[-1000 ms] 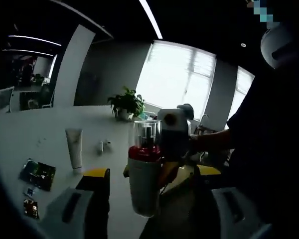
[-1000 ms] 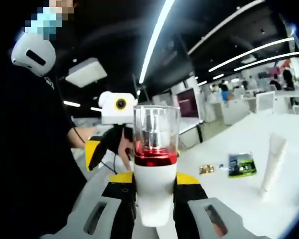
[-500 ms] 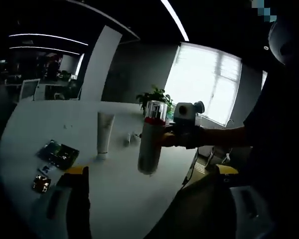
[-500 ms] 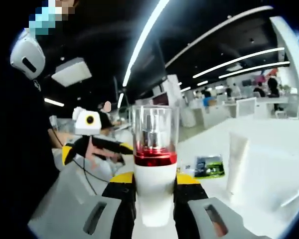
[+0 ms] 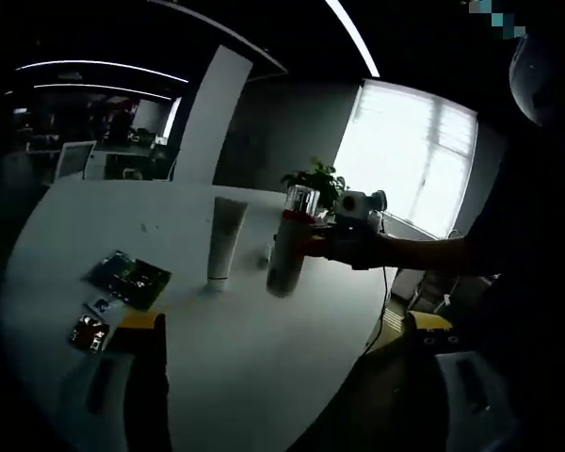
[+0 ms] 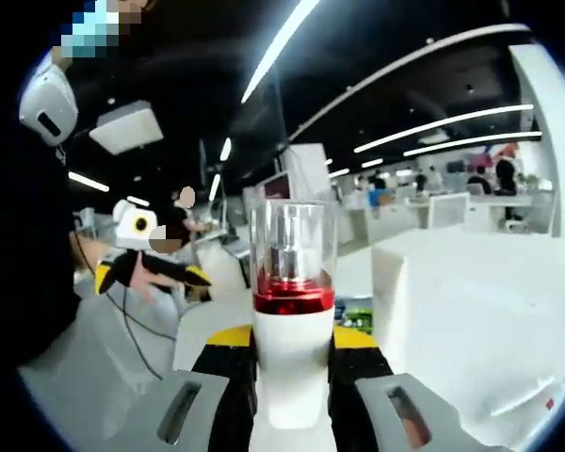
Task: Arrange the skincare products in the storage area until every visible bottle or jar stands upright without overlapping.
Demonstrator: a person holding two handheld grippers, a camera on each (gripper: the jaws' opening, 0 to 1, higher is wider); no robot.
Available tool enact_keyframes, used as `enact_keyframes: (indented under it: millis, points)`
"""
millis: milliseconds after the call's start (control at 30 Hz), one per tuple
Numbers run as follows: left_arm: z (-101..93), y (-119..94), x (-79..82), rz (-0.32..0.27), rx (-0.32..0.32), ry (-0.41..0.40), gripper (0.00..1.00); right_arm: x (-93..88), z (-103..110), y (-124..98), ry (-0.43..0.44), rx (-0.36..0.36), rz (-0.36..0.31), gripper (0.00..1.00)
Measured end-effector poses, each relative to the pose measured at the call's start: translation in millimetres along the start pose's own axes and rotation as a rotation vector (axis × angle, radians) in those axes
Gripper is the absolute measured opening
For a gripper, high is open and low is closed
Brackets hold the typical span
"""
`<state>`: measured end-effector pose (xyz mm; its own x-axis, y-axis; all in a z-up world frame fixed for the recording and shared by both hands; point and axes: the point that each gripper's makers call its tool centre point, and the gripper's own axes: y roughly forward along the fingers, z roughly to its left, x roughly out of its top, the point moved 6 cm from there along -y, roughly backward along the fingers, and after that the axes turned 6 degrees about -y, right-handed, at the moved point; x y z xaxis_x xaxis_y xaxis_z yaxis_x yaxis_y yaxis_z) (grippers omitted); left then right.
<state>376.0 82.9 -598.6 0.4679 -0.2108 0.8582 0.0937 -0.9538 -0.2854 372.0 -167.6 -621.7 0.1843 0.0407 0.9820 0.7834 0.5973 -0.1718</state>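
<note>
The right tool is clamped on the white body of a pump bottle, just below its red band and clear cap, and it holds the bottle upright, probably so that it can be put down on its base with no more turning. In the left gripper view this bottle hangs over the white bench, close beside a white tube that stands on its cap, so I judge that the place for it is next to the tube and not touching it. The left tool carries nothing, its jaws stand wide apart low over the near part of the bench, perhaps ready to steady something. Some flat sachets lie near the bench edge, well apart from the tube. A plant stands behind, in front of a bright window. The bottle's base is hidden between the jaws in the right gripper view, and from the left it is too small and dark to tell whether it already touches the bench. A small thing lying beside the tube cannot be made out
</note>
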Motion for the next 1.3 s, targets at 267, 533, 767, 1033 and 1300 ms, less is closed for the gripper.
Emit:
enact_keyframes:
  millis: [267, 533, 767, 1033, 1300]
  points:
    - [11.2, 8, -11.7, 0.061, 0.0, -0.018, 0.99, -22.2, -25, 8, -0.01, -0.003, 0.027, 0.19]
    - [27.4, 18, -21.4, 0.09, 0.013, -0.055, 0.97, -46.4, -54, 20, -0.016, -0.01, 0.048, 0.19]
    - [33.7, 31, -22.9, 0.108, 0.005, -0.074, 0.96, -58.7, -76, 27, -0.038, -0.007, 0.071, 0.19]
    - [41.5, 37, -27.5, 0.122, 0.013, -0.094, 0.95, -58.7, -91, 27, -0.101, 0.018, 0.034, 0.2]
    - [42.8, 40, -34.0, 0.136, 0.012, -0.112, 0.94, -64.5, -103, 24, -0.241, 0.066, 0.075, 0.21]
